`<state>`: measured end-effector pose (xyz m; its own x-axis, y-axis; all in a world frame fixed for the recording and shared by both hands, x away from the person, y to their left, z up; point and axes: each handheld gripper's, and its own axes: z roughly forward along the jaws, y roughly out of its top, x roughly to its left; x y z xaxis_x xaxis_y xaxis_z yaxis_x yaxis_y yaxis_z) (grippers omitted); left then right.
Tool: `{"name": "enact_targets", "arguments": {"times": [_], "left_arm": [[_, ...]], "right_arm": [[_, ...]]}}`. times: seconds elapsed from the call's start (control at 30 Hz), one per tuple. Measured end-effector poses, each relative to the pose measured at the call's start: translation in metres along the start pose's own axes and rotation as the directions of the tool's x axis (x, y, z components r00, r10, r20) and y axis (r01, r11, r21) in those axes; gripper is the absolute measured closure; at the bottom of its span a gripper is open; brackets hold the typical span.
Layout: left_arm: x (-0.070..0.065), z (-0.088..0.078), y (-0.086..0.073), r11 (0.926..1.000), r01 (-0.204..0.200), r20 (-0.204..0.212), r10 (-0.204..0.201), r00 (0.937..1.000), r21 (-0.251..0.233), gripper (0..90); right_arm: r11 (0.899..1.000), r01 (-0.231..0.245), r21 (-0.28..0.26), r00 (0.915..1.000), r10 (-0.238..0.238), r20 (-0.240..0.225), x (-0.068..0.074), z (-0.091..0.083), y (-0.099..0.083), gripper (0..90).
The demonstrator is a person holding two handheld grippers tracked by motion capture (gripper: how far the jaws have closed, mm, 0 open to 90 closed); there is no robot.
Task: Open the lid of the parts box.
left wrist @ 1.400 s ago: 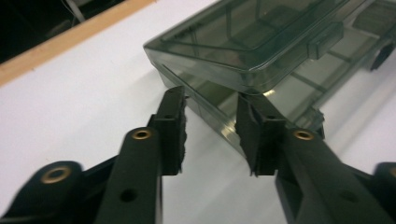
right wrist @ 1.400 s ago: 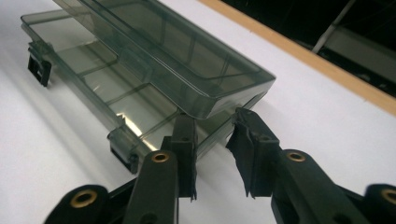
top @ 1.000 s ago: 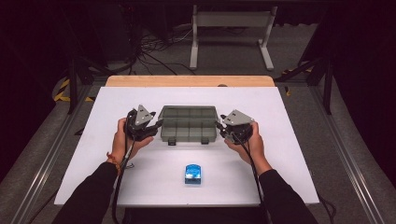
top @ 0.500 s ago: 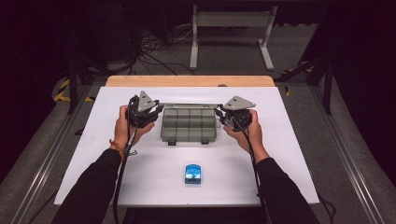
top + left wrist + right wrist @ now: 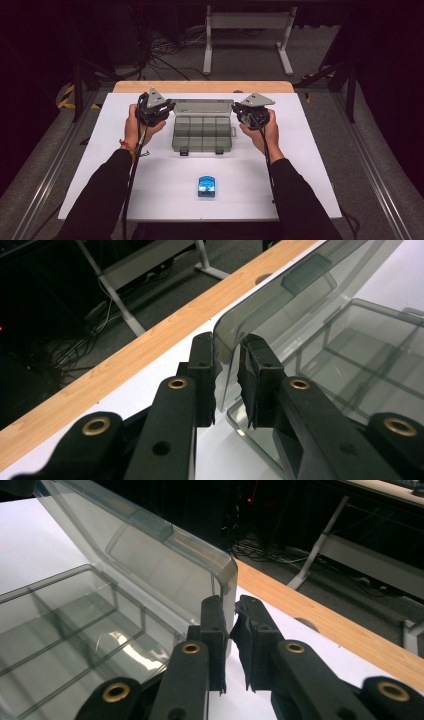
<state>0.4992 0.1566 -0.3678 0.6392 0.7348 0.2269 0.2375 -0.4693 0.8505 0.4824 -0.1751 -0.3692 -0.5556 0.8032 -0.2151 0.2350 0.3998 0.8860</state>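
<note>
Compartment box (image 5: 202,132) at frame centre on white worktop (image 5: 310,165), smoky lid (image 5: 202,106) raised toward far wooden edge (image 5: 200,86). My left tongs (image 5: 227,377) pinch lid's left corner, right tongs (image 5: 231,630) pinch right corner. Small blue object (image 5: 206,187) lower centre, apart from box. Open worktop both sides.

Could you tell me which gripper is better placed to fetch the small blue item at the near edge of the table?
Neither clearly: the left gripper and right gripper each pinch a lid corner, and the blue item lies roughly midway.
</note>
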Motion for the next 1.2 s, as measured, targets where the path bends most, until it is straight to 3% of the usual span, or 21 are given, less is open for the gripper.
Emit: {"name": "enact_targets", "arguments": {"times": [0.33, 0.53, 0.93, 1.2], "left_arm": [[0.015, 0.02, 0.002, 0.9993, 0.037, -0.004, -0.037, 0.9993, 0.005, 78.7], [0.019, 0.035, -0.004, 0.9966, 0.081, 0.0, -0.081, 0.9967, 0.018, 80.3], [0.022, 0.062, -0.021, 0.9846, 0.162, 0.005, -0.163, 0.9867, 0.065, 80.3], [0.019, 0.075, -0.029, 0.9772, 0.181, -0.008, -0.181, 0.9834, 0.111, 79.6]], "right_arm": [[0.999, -0.036, -0.011, 0.9992, 0.037, 0.016, -0.011, 0.02, 0.002, 82.3], [0.997, -0.071, -0.002, 0.9974, 0.071, 0.015, -0.014, 0.035, 0.0, 81.9], [0.99, -0.139, 0.03, 0.9895, 0.138, 0.042, -0.015, 0.058, -0.015, 82.7], [0.981, -0.181, 0.075, 0.983, 0.178, 0.045, -0.012, 0.069, -0.028, 83.1]]}}
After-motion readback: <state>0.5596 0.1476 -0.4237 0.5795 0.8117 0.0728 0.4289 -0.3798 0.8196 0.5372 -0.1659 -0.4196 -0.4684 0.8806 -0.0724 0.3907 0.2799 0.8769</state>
